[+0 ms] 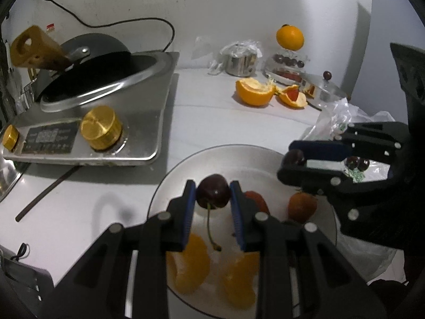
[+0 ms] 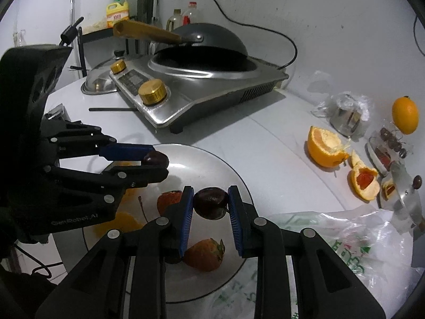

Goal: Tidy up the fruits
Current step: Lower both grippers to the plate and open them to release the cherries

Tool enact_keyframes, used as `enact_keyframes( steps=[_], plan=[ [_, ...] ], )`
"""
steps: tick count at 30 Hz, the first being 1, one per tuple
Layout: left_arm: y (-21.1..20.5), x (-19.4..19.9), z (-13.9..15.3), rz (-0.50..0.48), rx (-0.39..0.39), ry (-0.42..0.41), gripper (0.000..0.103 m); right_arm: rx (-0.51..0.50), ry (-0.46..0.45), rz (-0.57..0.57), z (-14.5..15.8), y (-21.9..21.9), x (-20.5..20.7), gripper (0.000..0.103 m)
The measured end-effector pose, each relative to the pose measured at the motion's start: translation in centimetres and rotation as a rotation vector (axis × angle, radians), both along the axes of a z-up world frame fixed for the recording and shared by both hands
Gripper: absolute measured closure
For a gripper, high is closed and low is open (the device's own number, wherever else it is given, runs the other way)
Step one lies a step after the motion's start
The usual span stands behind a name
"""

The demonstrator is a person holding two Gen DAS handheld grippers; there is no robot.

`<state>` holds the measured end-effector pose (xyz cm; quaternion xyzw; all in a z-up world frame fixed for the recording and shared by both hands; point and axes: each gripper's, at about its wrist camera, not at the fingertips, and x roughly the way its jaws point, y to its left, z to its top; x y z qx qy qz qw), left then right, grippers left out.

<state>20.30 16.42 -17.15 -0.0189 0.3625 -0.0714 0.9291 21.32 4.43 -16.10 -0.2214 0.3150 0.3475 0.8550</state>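
Both grippers hung over the steel plate [image 2: 233,170] near the counter's front edge. The left gripper [image 1: 213,191] pinched a dark cherry [image 1: 213,190] with its stem; the right gripper [image 2: 210,202] pinched another cherry [image 2: 211,203]. Strawberries [image 2: 204,255] lay below.

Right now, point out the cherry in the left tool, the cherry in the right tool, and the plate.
left cherry [image 1: 213,191], left wrist view, its front.
right cherry [image 2: 211,203], right wrist view, its top.
plate [image 2: 212,159], right wrist view, bare far rim.
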Motion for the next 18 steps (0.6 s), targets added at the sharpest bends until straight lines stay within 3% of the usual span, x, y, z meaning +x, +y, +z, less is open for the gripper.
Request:
enact_keyframes(
  steps=[18],
  plan=[
    [-0.4,1.1,-1.3,0.009,0.001,0.034,0.075,-0.054,0.08,-0.023,-2.6,0.7,1.3,0.075]
  ],
)
